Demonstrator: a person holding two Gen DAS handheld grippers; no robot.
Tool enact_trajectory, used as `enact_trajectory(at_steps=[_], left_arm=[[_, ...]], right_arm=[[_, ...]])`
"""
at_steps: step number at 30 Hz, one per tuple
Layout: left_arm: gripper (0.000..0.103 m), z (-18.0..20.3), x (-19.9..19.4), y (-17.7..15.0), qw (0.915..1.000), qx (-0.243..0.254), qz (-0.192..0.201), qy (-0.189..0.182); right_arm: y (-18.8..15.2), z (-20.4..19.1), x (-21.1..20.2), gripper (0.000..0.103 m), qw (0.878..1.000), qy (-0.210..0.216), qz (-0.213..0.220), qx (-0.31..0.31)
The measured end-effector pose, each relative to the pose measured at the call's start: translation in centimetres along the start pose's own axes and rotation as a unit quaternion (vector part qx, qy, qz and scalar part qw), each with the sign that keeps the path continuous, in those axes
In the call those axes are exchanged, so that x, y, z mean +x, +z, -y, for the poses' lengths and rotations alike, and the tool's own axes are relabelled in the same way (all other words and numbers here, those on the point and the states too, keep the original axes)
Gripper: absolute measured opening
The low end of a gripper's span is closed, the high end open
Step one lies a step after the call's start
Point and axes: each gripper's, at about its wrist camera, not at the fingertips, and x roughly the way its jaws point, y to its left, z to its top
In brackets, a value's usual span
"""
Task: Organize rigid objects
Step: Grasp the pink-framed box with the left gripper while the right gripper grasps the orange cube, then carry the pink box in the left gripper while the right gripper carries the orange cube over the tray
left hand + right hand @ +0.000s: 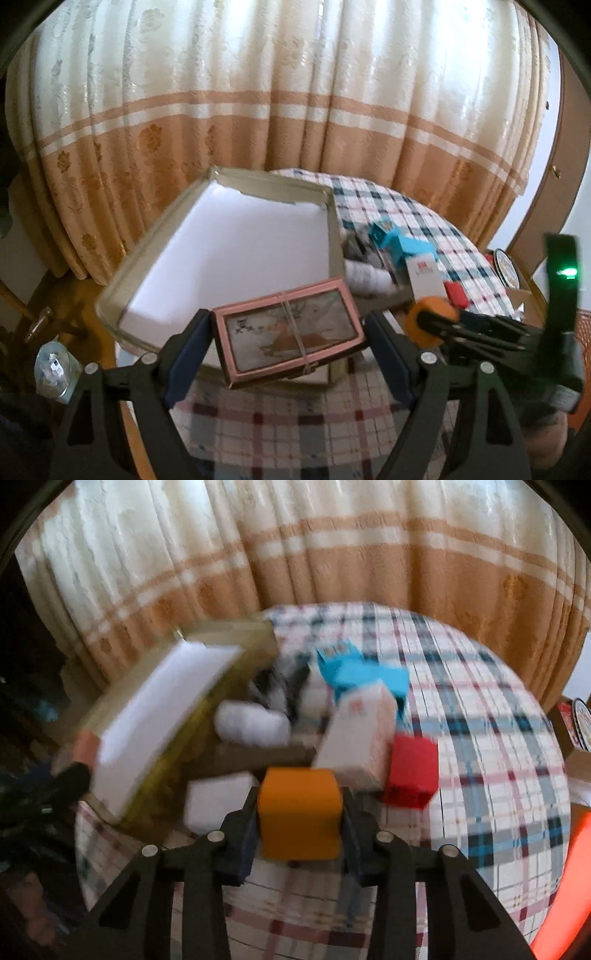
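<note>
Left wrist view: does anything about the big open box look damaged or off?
Yes. The cardboard box's far rim is torn and ragged, its white lining lifting. The pink-framed tin in the left tool is tilted over its near edge.

1. Soft daylight glows through the curtain, bright up top.
2. The right wrist view is very blurry.
3. Both pictures bend at the edges, with dark corners.
4. The white box shines pale.

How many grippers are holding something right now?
2: the left gripper clamps the pink-framed rectangular box over the white-lined cardboard tray; the right gripper clamps the orange block above the plaid tablecloth.
</note>
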Motion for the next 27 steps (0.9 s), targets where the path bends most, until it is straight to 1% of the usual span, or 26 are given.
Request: enact_trajectory(at_steps=[5, 11, 14, 17, 19, 27], left_arm=[[0.084, -2.0, 0.5, 1.2, 0.9993, -0.021, 0.019, 0.025], [0.084, -4.3, 1.7, 1.4, 0.9975, -0.039, 0.018, 0.055], [0.084, -5.1, 2.6, 1.7, 0.9963, -0.047, 0.015, 0.070], [0.084, -5.4, 3.1, 2.0, 0.9956, -0.052, 0.014, 0.077], [0.084, -6.0, 3.5, 2.2, 0.9943, -0.058, 0.013, 0.089], [0.084, -7.2, 4.5, 2.8, 0.9932, -0.070, 0.010, 0.093]], right_arm=[[1.9, -2.3, -1.1, 0.042, 0.998, 0.033, 0.043, -0.014], [3.3, -5.5, 0.2, 0.042, 0.996, 0.077, 0.047, -0.026], [3.8, -7.3, 0.7, 0.043, 0.993, 0.090, 0.062, -0.040], [4.5, -8.9, 1.5, 0.043, 0.992, 0.089, 0.075, -0.056], [4.9, -9.6, 2.0, 0.043, 0.991, 0.088, 0.081, -0.062], [5.9, -10.1, 3.8, 0.043, 0.990, 0.099, 0.078, -0.058]])
